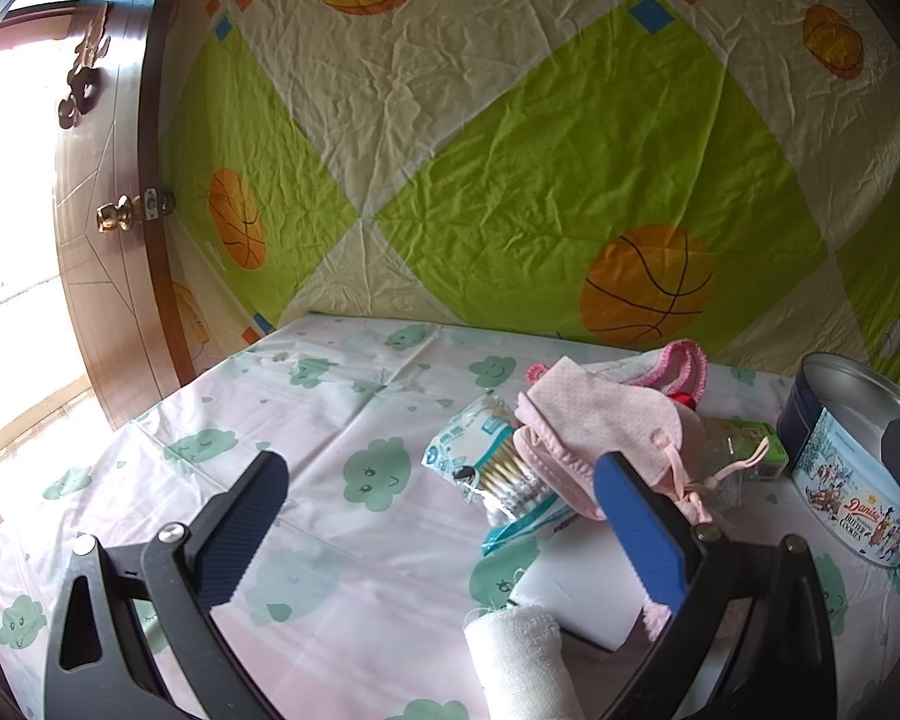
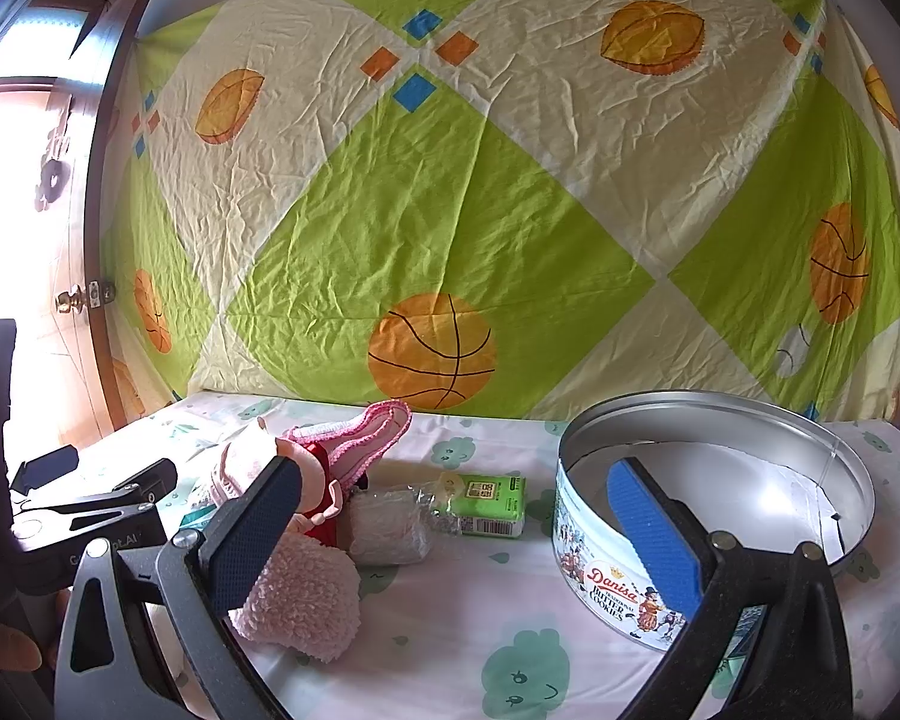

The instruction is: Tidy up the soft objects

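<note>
Right now we hold both grippers low over a table covered with a pink cloth (image 1: 354,420) printed with green clouds. In the left wrist view, our left gripper (image 1: 441,531) stands wide open, nothing between its fingers; the space between them shows bare cloth at the lower middle of the frame. Just right of centre lies the heap of soft things: a pink face mask (image 1: 606,426) draped over a packet of cotton swabs (image 1: 486,462), with a pink knitted piece (image 1: 678,363) behind it. A white gauze roll (image 1: 522,660) sits at the bottom edge, beside a white box (image 1: 588,588). A small green packet (image 1: 756,450) lies to the right of the mask.

In the right wrist view, our right gripper (image 2: 453,531) is also spread wide and grips nothing. At the lower left of that frame a fluffy pink sock (image 2: 306,594) lies just beside the gripper's left finger; we cannot tell whether they touch. At the right stands an open round cookie tin (image 2: 600,564), its inside showing bare metal. A green and cream sheet (image 2: 450,180) with basketballs hangs behind the table, and a wooden door (image 1: 102,252) shows at the left.
</note>
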{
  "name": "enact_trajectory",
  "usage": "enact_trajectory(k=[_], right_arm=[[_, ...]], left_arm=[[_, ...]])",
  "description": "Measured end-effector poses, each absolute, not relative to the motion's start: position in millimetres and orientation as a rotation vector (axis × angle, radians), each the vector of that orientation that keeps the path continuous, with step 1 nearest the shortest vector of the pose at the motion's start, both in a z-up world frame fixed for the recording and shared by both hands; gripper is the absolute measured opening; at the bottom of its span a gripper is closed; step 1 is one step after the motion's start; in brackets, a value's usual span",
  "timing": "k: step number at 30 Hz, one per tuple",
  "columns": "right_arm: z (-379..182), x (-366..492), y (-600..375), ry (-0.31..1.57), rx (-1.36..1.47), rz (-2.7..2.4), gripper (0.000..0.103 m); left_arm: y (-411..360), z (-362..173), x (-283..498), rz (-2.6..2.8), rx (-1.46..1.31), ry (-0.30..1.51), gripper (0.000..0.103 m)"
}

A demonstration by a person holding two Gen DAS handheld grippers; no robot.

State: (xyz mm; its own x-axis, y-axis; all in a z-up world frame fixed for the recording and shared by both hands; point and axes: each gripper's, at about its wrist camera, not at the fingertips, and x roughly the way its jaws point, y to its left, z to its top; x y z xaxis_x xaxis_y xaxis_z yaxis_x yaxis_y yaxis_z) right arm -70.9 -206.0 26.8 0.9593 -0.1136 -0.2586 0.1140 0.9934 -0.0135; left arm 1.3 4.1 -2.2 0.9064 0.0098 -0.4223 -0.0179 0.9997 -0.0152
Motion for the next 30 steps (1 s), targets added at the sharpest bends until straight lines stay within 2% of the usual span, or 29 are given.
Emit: enact_trajectory(k=[18, 24, 30], right_arm=[[21, -65, -200, 0.299, -0.01, -0.063, 0.103], [12, -46, -188, 0.42, -0.005, 0.084, 0.103], [-10, -8, -165, 0.652, 0.017, 0.247, 0.102]], left_arm=[[7, -4, -3, 0.045, 0.011, 0.444, 0.103], [38, -11, -22, 0.098, -0.012, 0.503, 0.103], [47, -21, -34, 0.059, 0.009, 0.611, 0.103]])
